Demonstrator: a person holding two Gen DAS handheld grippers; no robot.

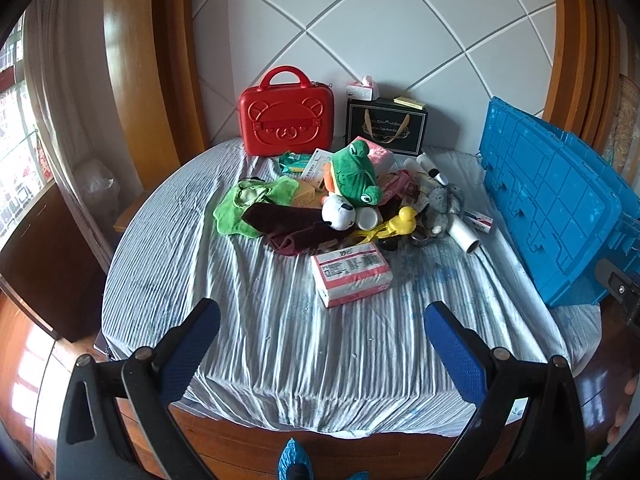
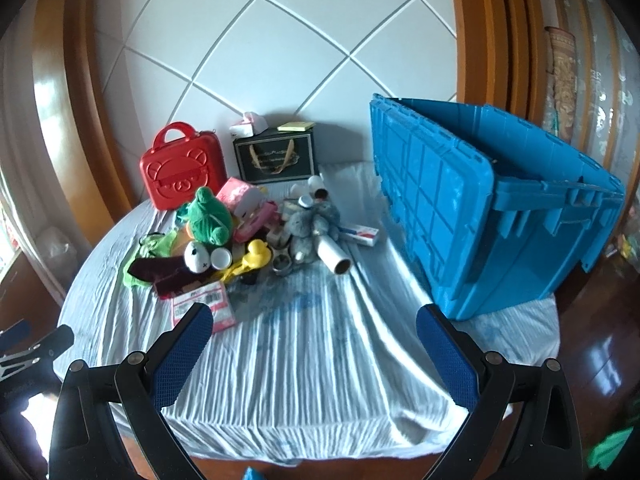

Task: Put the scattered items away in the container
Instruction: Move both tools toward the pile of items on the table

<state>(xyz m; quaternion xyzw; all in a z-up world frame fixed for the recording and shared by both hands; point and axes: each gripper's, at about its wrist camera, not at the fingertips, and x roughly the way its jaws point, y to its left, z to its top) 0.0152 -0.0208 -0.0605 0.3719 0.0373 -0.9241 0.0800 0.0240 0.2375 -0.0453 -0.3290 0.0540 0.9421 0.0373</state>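
Observation:
A pile of items lies mid-table on a striped cloth: a green frog plush (image 1: 356, 172) (image 2: 208, 216), a panda plush (image 1: 338, 212), a yellow duck (image 1: 404, 218) (image 2: 256, 250), a dark red cloth (image 1: 288, 226), a green cloth (image 1: 248, 204), a grey plush (image 2: 314, 222), a white roll (image 1: 464, 234) (image 2: 334, 258) and a pink tissue pack (image 1: 350, 272) (image 2: 208, 304). The blue crate (image 1: 552, 204) (image 2: 480, 208) stands at the right with its lid raised. My left gripper (image 1: 322, 344) and right gripper (image 2: 314, 350) are open and empty, above the table's near edge.
A red bear case (image 1: 286, 114) (image 2: 182, 168), a black gift box (image 1: 386, 124) (image 2: 276, 158) and a tissue box (image 1: 363, 89) stand against the back wall. The table edge (image 1: 280, 436) is close below the grippers. Wooden pillars flank both sides.

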